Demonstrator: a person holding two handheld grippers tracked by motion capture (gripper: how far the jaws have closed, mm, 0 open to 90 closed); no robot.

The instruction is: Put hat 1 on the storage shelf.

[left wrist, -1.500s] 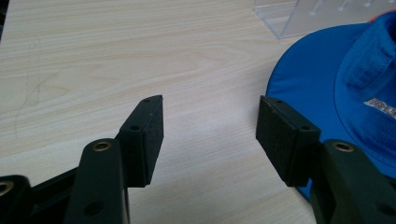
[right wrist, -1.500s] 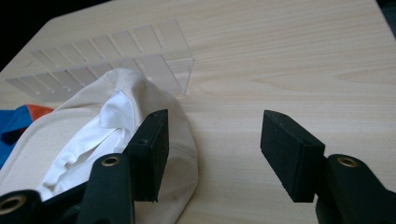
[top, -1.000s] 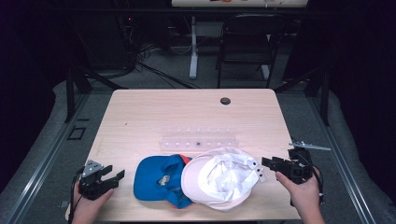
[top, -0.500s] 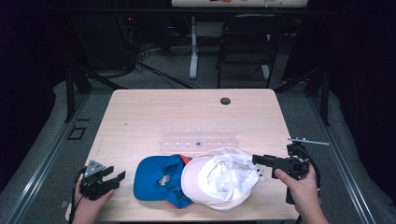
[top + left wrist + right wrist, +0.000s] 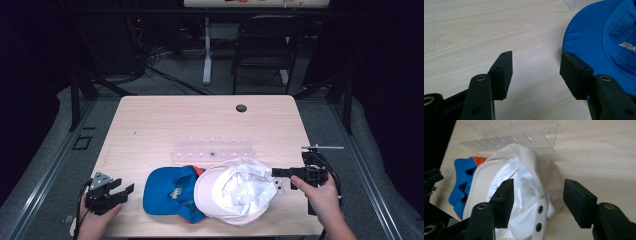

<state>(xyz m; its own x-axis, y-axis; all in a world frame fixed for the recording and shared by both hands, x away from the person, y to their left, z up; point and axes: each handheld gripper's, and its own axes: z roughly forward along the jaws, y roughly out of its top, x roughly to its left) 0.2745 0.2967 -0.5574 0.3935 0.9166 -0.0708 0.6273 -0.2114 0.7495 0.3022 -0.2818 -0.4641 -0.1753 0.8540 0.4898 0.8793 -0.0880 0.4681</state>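
A white cap lies upside down at the table's front, overlapping a blue cap to its left. My right gripper reaches in from the right at the white cap's rear edge. In the right gripper view its jaws stand apart over the snap strap; they have just been closing a little and the pads do not press on the cloth. My left gripper rests on the table left of the blue cap, open, with bare wood between its pads and the right pad beside the brim.
A clear plastic rack lies just behind the caps, also in the right gripper view. A round cable hole sits near the table's far edge. A chair and cables stand beyond the table.
My right gripper has slid a little to the left, bringing its jaws over the white cap's rear edge. The left gripper has stayed where it was.
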